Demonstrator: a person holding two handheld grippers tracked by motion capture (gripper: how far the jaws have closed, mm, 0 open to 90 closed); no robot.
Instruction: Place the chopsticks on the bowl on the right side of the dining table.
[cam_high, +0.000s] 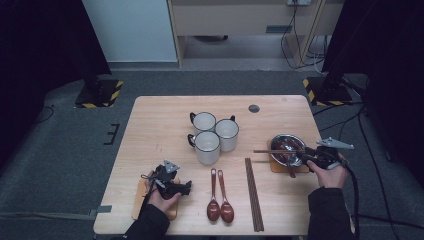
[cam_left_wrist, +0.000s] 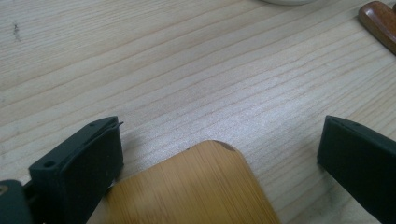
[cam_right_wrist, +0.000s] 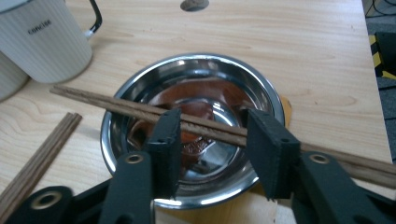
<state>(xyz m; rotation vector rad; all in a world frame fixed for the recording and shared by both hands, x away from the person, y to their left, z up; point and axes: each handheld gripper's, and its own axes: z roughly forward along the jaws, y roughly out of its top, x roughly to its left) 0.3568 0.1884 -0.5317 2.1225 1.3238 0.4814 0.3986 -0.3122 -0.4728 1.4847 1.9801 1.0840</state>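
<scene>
A steel bowl (cam_high: 280, 138) (cam_right_wrist: 140, 79) sits on a bamboo coaster (cam_high: 277, 167) (cam_right_wrist: 286, 109) at the table's right. A pair of wooden chopsticks (cam_high: 267, 151) (cam_right_wrist: 93, 100) lies across its rim. My right gripper (cam_high: 300, 157) (cam_right_wrist: 212, 135) hovers over the bowl's near side. Its jaws stand apart and the chopsticks run crosswise behind them, pressed by neither pad. Something brown lies inside the bowl, partly hidden. My left gripper (cam_high: 189, 187) rests at the front left, open wide, with the corner of a second bamboo coaster (cam_high: 139, 200) (cam_left_wrist: 196, 186) between its jaws.
Three white mugs (cam_high: 207, 147) (cam_right_wrist: 42, 42) stand together in the middle. Two brown wooden spoons (cam_high: 220, 200) (cam_left_wrist: 380, 21) and another pair of chopsticks (cam_high: 253, 192) (cam_right_wrist: 42, 149) lie near the front edge. A round hole (cam_high: 254, 108) marks the far side.
</scene>
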